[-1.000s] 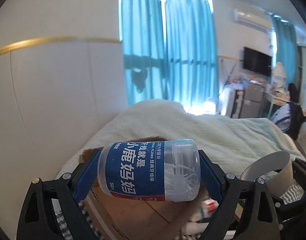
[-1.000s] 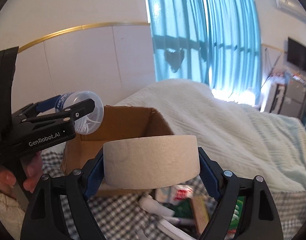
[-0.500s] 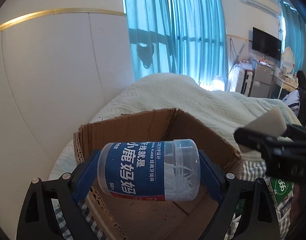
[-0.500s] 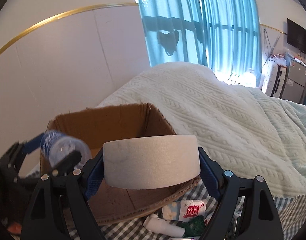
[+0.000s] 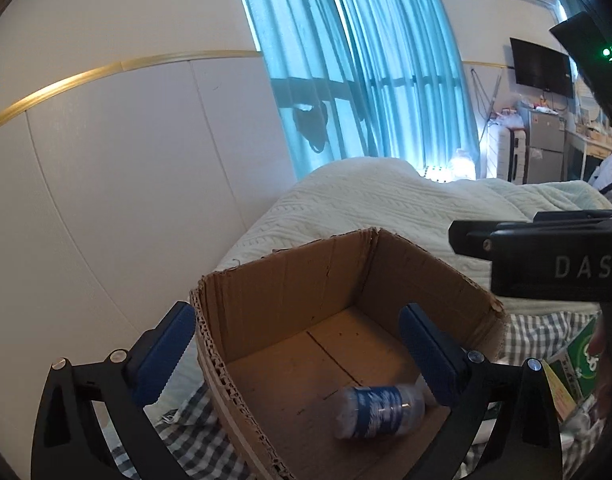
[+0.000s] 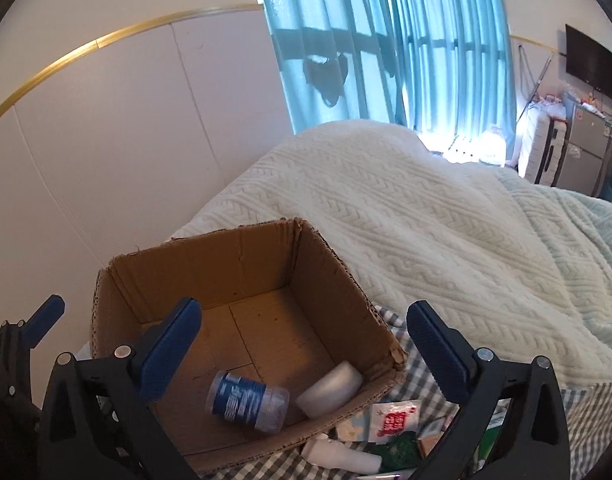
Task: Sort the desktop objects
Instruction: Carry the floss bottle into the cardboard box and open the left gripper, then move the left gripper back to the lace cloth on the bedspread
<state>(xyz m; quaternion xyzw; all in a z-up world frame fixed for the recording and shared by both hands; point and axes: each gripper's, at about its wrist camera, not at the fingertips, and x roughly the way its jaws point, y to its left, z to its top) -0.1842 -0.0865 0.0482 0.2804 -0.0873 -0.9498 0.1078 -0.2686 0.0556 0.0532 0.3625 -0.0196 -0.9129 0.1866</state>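
Observation:
An open cardboard box (image 5: 290,276) (image 6: 210,256) sits on a checked cloth. The blue-labelled floss-pick jar (image 5: 379,410) (image 6: 248,402) lies on its side on the box floor. The roll of beige tape (image 6: 329,388) lies beside it against the box's right wall. My left gripper (image 5: 302,356) is open and empty above the box. My right gripper (image 6: 304,350) is open and empty above the box's right part. The right gripper's body shows at the right of the left wrist view (image 5: 545,264).
Small packets (image 6: 393,420) and a white tube (image 6: 337,456) lie on the checked cloth (image 6: 409,364) in front of the box. A white knitted blanket (image 6: 405,216) covers the bed behind. A white wall (image 5: 126,180) stands close on the left.
Both grippers opened. The jar dropped from the left gripper into the box, and the tape roll dropped from the right gripper into the box.

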